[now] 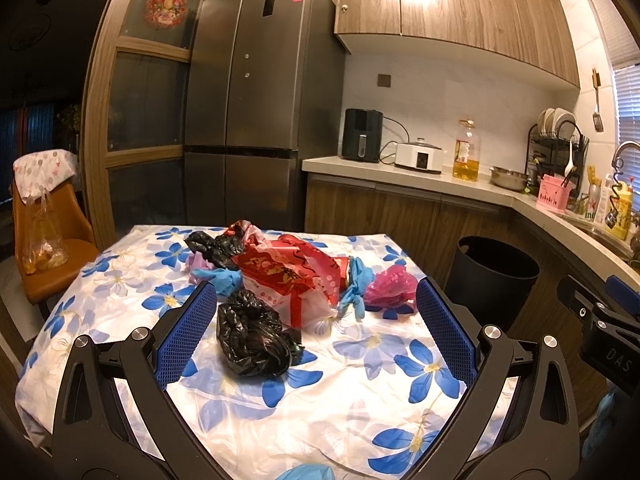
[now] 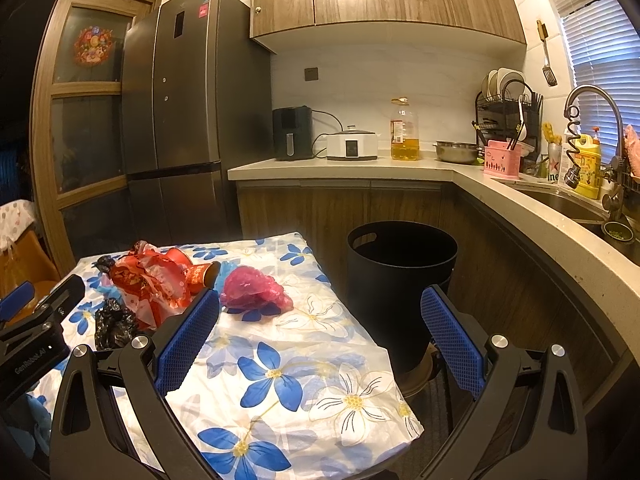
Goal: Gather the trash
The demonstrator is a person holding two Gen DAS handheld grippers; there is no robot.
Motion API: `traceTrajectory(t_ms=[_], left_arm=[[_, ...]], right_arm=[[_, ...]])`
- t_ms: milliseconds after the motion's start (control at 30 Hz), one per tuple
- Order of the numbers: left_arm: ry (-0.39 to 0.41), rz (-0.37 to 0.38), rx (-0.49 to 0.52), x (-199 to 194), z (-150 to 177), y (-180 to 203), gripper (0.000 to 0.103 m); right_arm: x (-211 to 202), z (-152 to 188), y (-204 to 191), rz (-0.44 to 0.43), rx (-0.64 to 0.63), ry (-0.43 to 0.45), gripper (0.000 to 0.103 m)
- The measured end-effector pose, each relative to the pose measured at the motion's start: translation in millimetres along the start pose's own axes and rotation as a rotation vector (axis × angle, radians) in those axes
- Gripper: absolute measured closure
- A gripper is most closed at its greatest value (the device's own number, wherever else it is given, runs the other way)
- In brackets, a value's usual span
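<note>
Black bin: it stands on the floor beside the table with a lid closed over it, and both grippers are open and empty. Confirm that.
Not quite: the black bin has no lid over it. The right wrist view shows its open mouth and dark inside. The rest holds: it stands on the floor beside the table, and the left gripper and right gripper are both open and empty.

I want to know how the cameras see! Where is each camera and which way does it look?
Left wrist view: sits behind the left tongs, open, aimed over the flowered table at the black crumpled bag; the right tongs peek in at the right edge.
Right wrist view: sits behind the right tongs, open, aimed at the table's right edge and the black bin; the left tongs peek in at the left.
Both share the pink bag, bin, fridge.
</note>
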State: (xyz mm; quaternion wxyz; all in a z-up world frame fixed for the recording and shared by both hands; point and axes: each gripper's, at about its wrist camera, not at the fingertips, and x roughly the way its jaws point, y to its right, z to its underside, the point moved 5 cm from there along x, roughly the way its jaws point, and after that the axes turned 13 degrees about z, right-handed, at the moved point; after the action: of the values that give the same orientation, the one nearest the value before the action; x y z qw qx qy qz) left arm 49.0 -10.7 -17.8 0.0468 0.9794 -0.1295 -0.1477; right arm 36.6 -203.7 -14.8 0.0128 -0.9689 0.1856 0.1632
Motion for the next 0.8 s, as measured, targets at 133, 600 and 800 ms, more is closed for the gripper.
traceTrajectory(t_ms=[133, 600, 800], left_arm=[[-0.001, -0.024, 0.005, 1, 5, -6, 0.005], [0.040, -0.103, -0.080, 30, 47, -67, 0.005], [0.000, -0.113, -0.098, 58, 60, -82, 0.009]], right_arm=[[6, 4, -1, -0.008, 0.006, -0.012, 0.005], [37, 17, -20, -0.086, 0.029, 0.003, 0.005], [56, 22, -41, -0.138, 0.023, 0.005, 0.011]])
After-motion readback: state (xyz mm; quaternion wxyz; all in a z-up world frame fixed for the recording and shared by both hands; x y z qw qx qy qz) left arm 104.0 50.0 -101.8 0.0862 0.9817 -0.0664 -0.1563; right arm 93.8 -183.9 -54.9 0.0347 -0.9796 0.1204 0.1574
